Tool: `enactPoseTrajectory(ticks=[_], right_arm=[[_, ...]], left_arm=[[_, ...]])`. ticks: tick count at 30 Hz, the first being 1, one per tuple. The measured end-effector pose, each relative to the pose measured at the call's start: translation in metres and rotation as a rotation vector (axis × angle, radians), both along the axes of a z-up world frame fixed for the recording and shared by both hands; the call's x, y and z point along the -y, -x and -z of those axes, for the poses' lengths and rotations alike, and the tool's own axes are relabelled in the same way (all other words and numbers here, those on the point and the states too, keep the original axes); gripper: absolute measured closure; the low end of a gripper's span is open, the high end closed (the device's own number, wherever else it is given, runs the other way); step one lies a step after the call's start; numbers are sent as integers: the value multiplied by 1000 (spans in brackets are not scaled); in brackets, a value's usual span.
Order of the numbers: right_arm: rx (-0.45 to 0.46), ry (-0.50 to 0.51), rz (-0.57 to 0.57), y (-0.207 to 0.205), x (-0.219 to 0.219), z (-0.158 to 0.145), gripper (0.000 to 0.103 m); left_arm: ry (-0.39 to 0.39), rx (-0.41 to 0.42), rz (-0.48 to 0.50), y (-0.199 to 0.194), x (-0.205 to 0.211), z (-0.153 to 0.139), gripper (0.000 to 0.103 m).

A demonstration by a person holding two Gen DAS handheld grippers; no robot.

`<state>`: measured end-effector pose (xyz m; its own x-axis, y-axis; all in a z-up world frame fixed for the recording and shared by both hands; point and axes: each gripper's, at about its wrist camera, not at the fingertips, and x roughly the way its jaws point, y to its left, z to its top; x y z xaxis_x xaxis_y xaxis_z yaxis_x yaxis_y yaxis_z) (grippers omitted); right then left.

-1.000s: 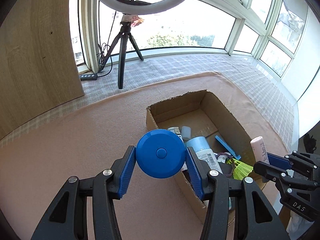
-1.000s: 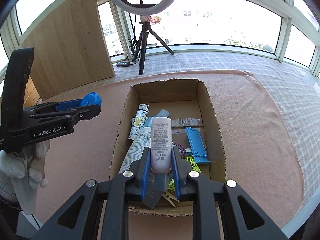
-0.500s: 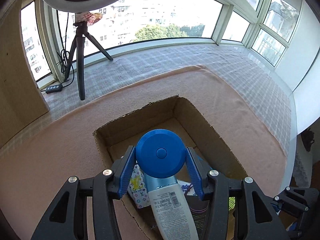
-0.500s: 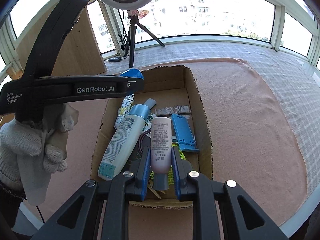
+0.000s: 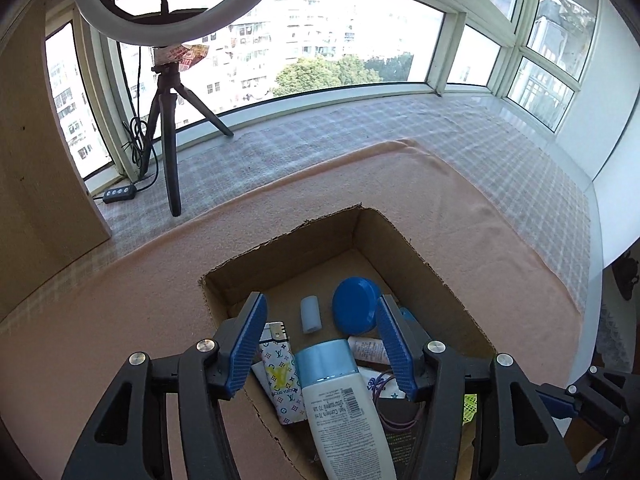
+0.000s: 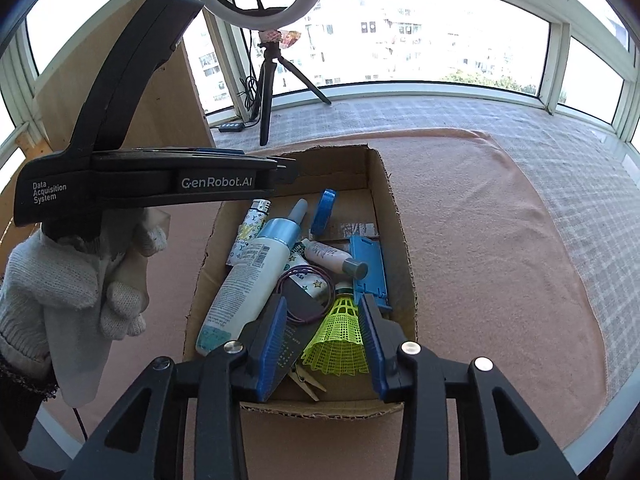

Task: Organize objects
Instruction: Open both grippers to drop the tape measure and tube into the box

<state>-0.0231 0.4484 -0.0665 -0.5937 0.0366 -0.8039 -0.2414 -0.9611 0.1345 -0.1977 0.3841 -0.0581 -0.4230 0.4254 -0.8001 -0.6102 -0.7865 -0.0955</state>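
1. Left gripper [image 5: 320, 344]: jaws apart and just been opening, nothing between the pads. It hangs over the near end of the cardboard box [image 5: 416, 248].
2. Blue round disc [image 5: 356, 309]: free of the left gripper, inside the box toward its far end, at about 1 o'clock from the left gripper's jaws. In the right wrist view it stands tilted on edge [image 6: 324, 212].
3. Right gripper [image 6: 326, 340]: jaws apart and just been opening, pads clear of any object. The neon-yellow shuttlecock [image 6: 340, 338] lies in the box below the gap.
4. Pink-white tube [image 6: 332, 258]: lying in the box at about 12 o'clock from the right gripper, its grey cap pointing to 4 o'clock and resting against the blue flat holder [image 6: 370, 268].
5. White bottle with light-blue collar [image 6: 252, 280]: lying lengthwise at 10 o'clock from the right gripper, beside the patterned lighter [image 6: 250, 232].
6. A gloved hand [image 6: 68, 292] holds the left gripper's handle at 9 o'clock in the right wrist view.
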Motion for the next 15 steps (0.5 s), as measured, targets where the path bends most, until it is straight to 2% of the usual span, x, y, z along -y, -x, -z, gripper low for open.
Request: enactPoseTrajectory(ticks=[8, 15], right_arm=[[-8, -4, -2, -1, 17, -10, 64], [-31, 1, -26, 3, 48, -22, 60]], left_arm=[[-21, -24, -48, -14, 47, -20, 43], [-18, -56, -101, -35, 109, -39, 43]])
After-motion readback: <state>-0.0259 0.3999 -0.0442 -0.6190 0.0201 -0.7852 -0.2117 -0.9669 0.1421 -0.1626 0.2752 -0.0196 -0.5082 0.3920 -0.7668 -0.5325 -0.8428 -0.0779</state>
